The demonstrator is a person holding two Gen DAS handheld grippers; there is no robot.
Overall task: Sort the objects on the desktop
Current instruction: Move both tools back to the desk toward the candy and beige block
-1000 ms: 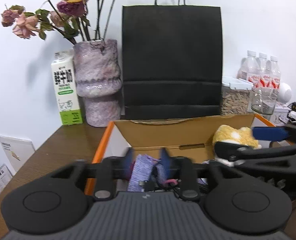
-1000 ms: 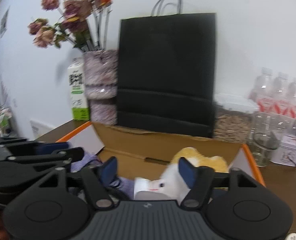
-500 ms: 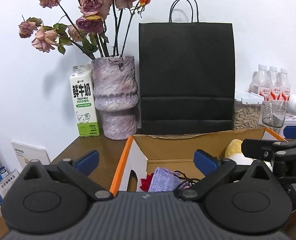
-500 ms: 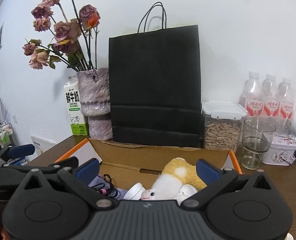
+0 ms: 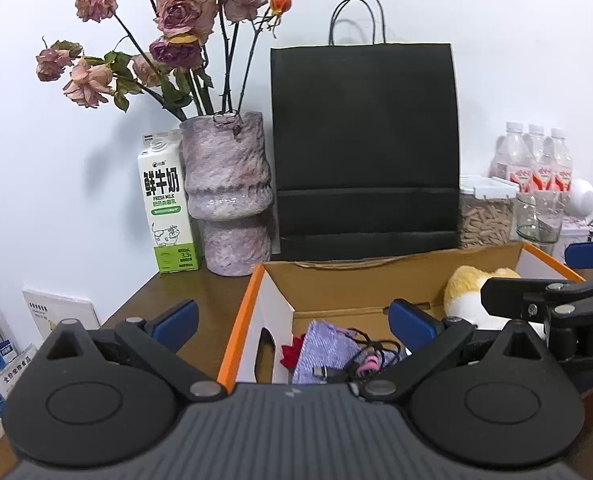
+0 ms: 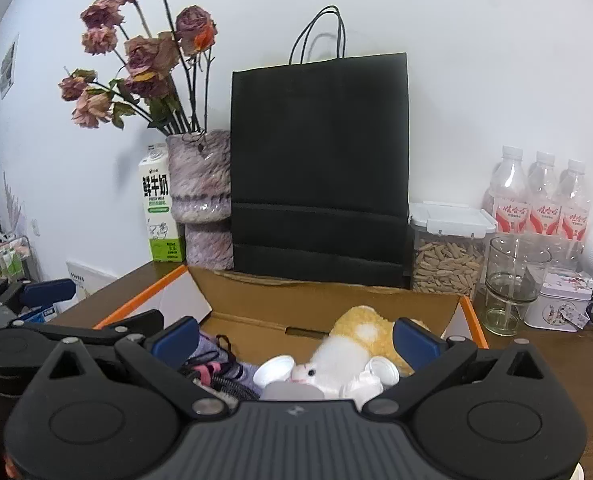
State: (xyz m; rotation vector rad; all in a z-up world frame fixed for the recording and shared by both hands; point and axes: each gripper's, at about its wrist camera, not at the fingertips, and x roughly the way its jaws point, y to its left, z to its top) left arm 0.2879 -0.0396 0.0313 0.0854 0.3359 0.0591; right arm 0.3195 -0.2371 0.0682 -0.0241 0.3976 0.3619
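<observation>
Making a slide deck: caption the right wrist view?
Open right gripper hovers above a cardboard box holding a plush toy.

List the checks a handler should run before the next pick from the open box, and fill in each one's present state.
1. Left gripper open, nothing between its fingers: ok.
2. Right gripper open, empty: ok.
3. Cardboard box open on top: ok.
4. Plush toy exposed in the box: ok.
5. Purple pouch free of the black cable lying on it: not ok.
6. Other things left on the desk to sort: cannot tell.
</observation>
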